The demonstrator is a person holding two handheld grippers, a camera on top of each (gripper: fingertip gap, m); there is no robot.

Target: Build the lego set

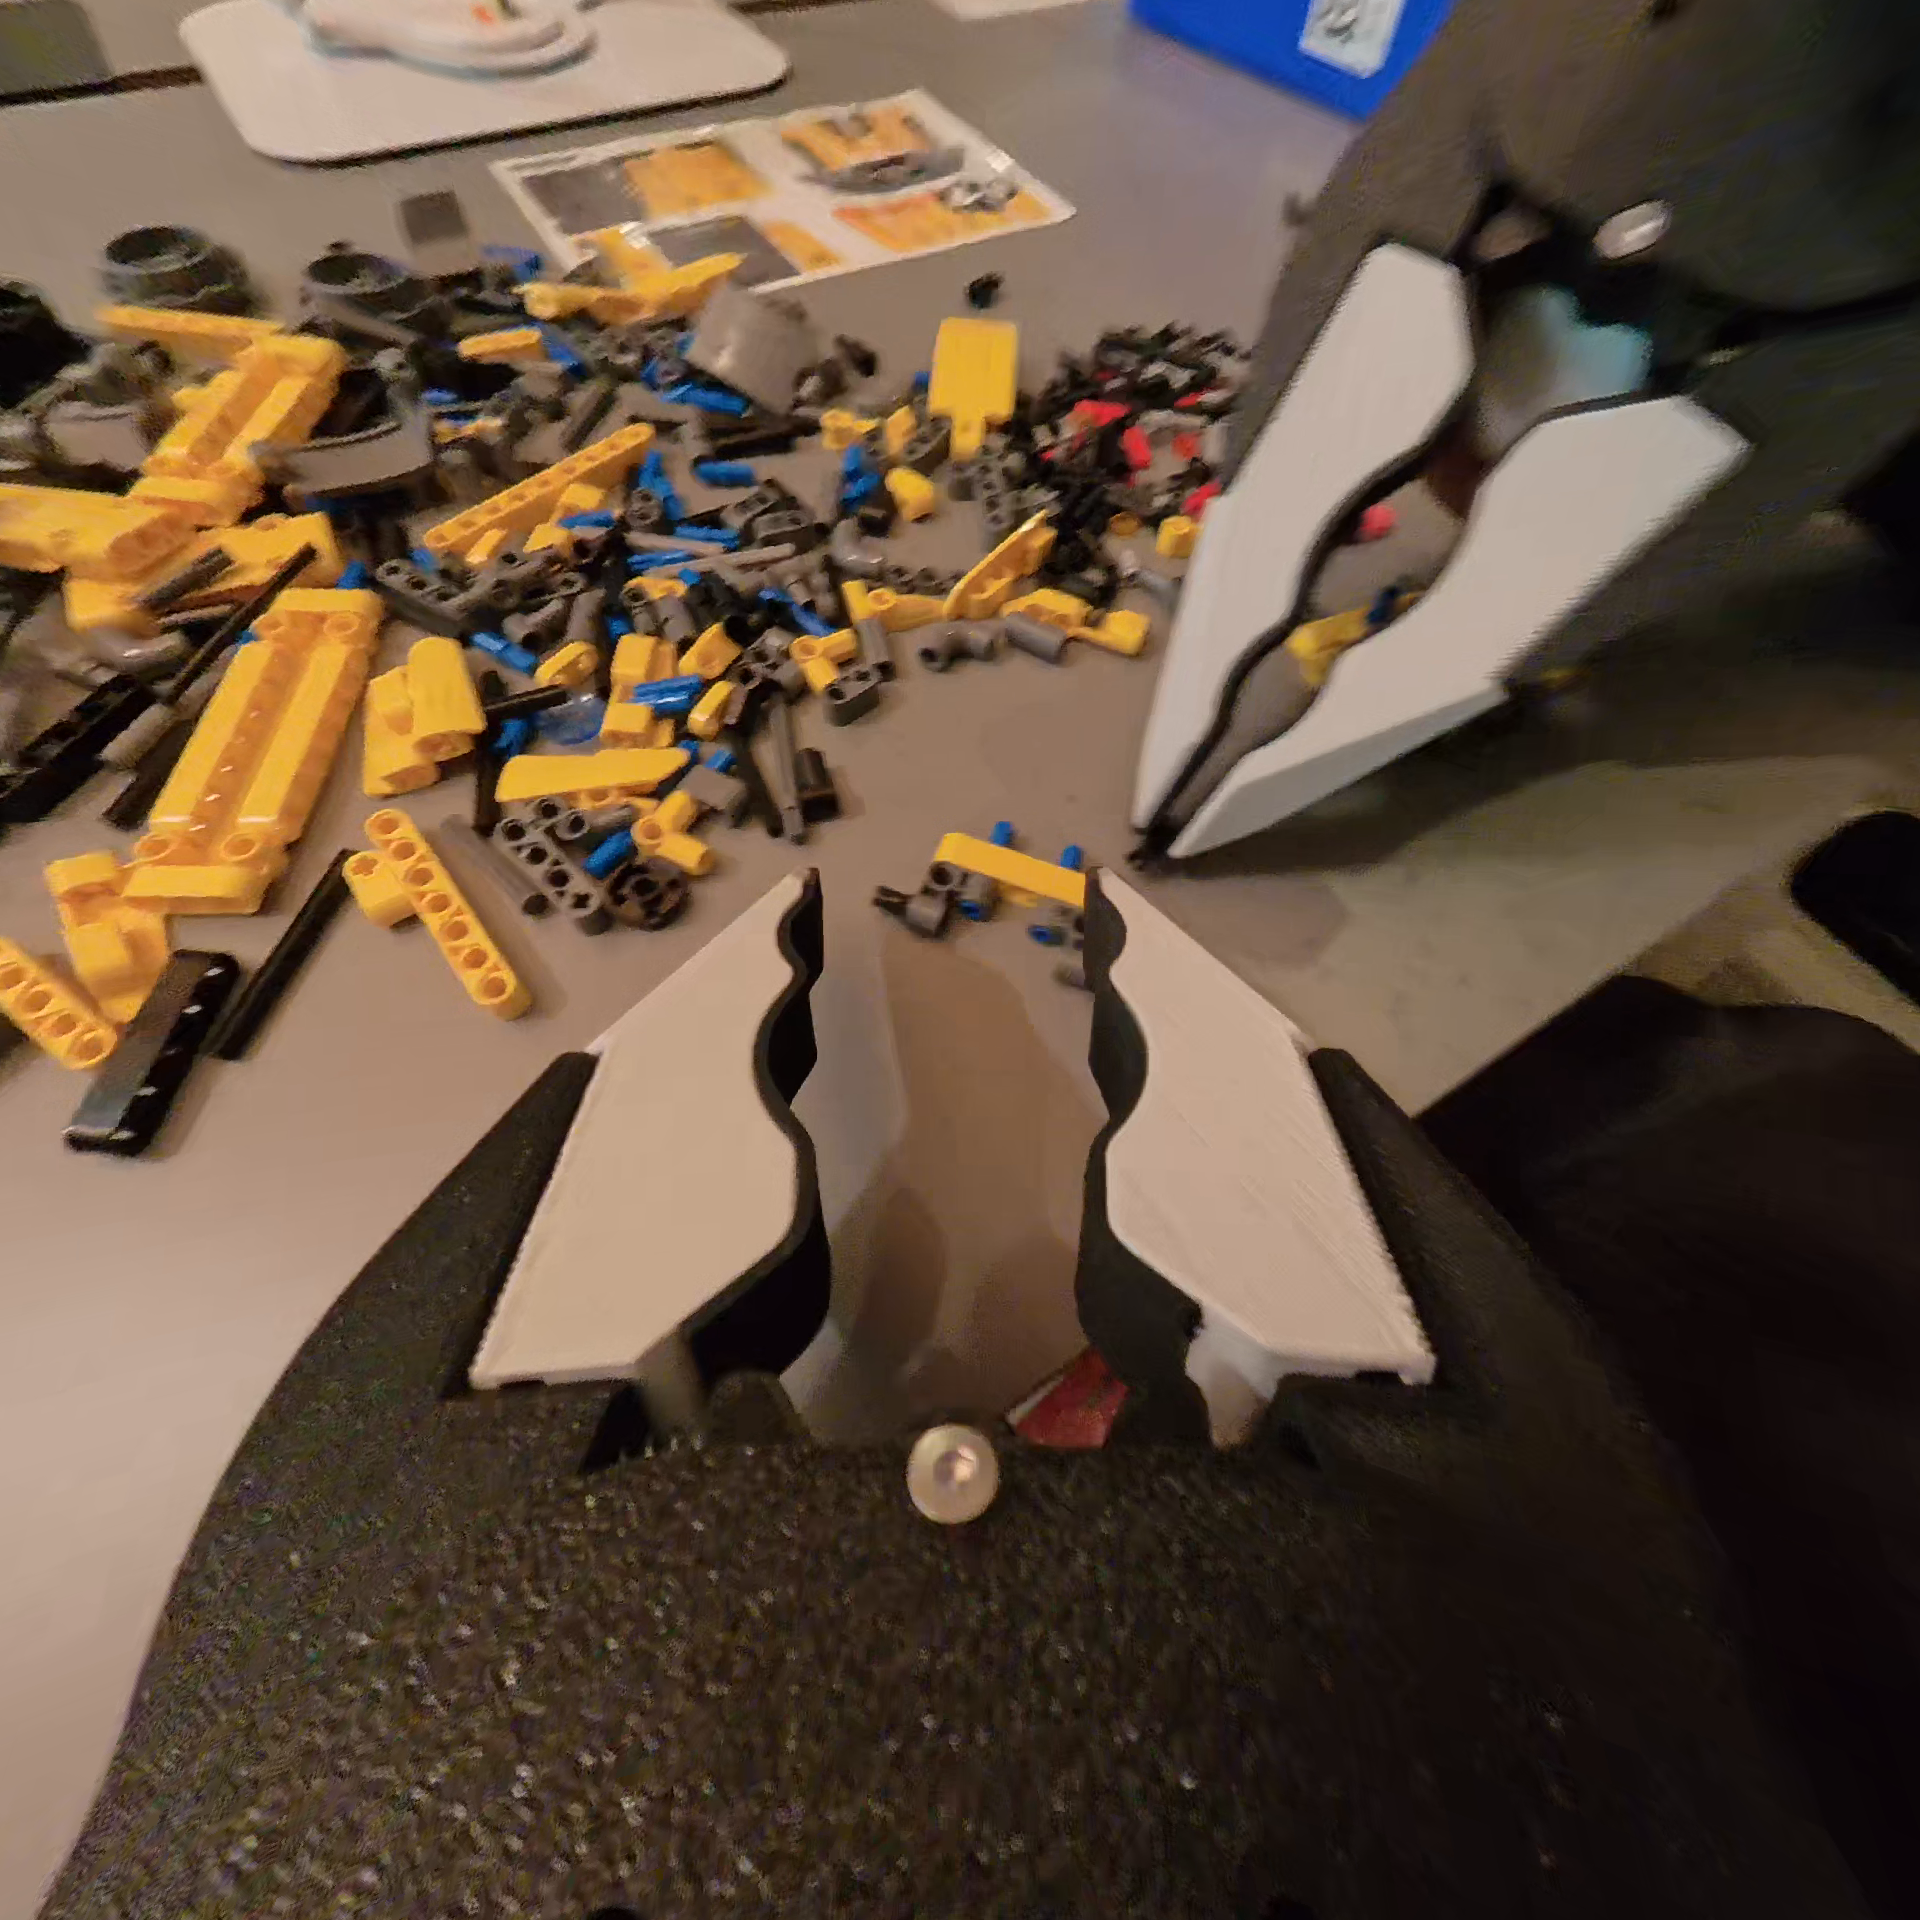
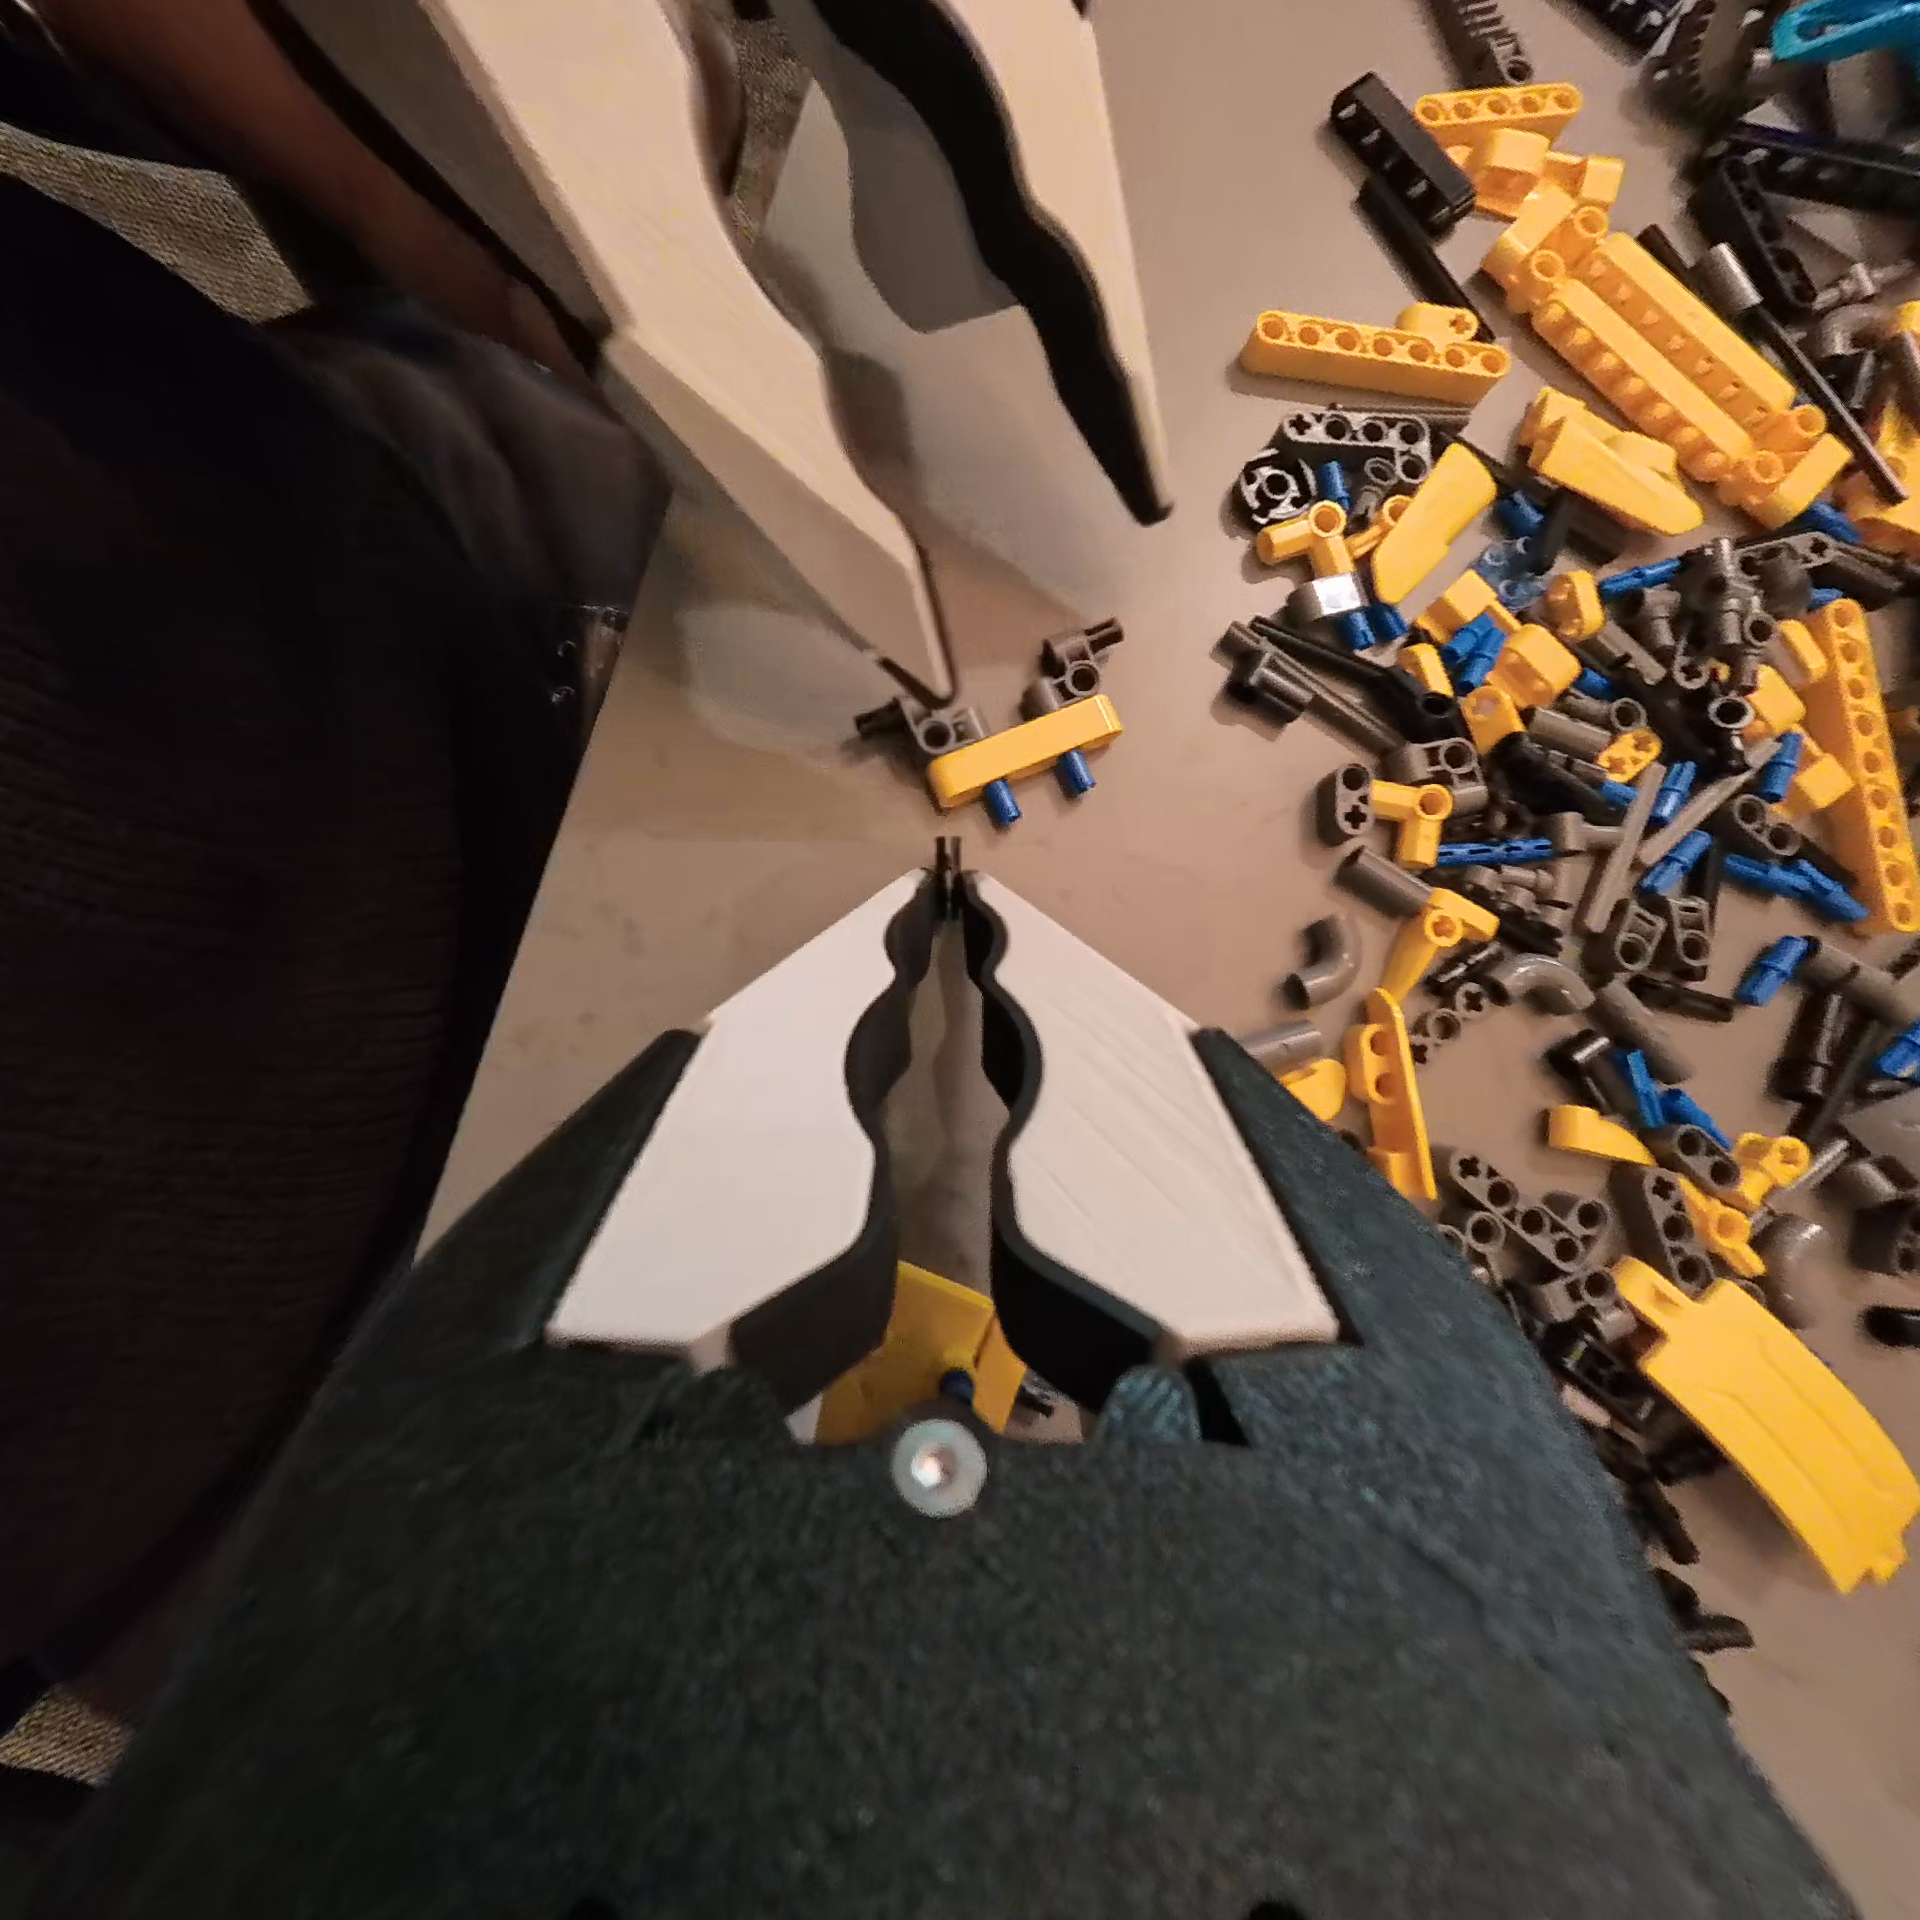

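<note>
A small assembly, a short yellow beam (image 1: 1013, 862) with two blue pins and grey connectors, lies on the grey table near its front edge. My left gripper (image 1: 951, 883) is open, its fingertips on either side of this assembly, just short of it. In the right wrist view the assembly (image 2: 1023, 753) lies just ahead of my right gripper (image 2: 948, 883), which is shut on a small black pin (image 2: 948, 857) sticking out of its tips. The left gripper (image 2: 1039, 597) comes in from above, one fingertip touching a grey connector. The right gripper (image 1: 1153, 842) also shows in the left wrist view.
A wide pile of yellow, black, grey and blue building parts (image 1: 582, 582) covers the table, seen also in the right wrist view (image 2: 1610, 727). Behind it lie an instruction sheet (image 1: 779, 187), a white mat (image 1: 488, 94) and a blue box (image 1: 1278, 52). The table edge (image 1: 1558, 997) runs close on the right. Left tips to right tips: about 5 cm.
</note>
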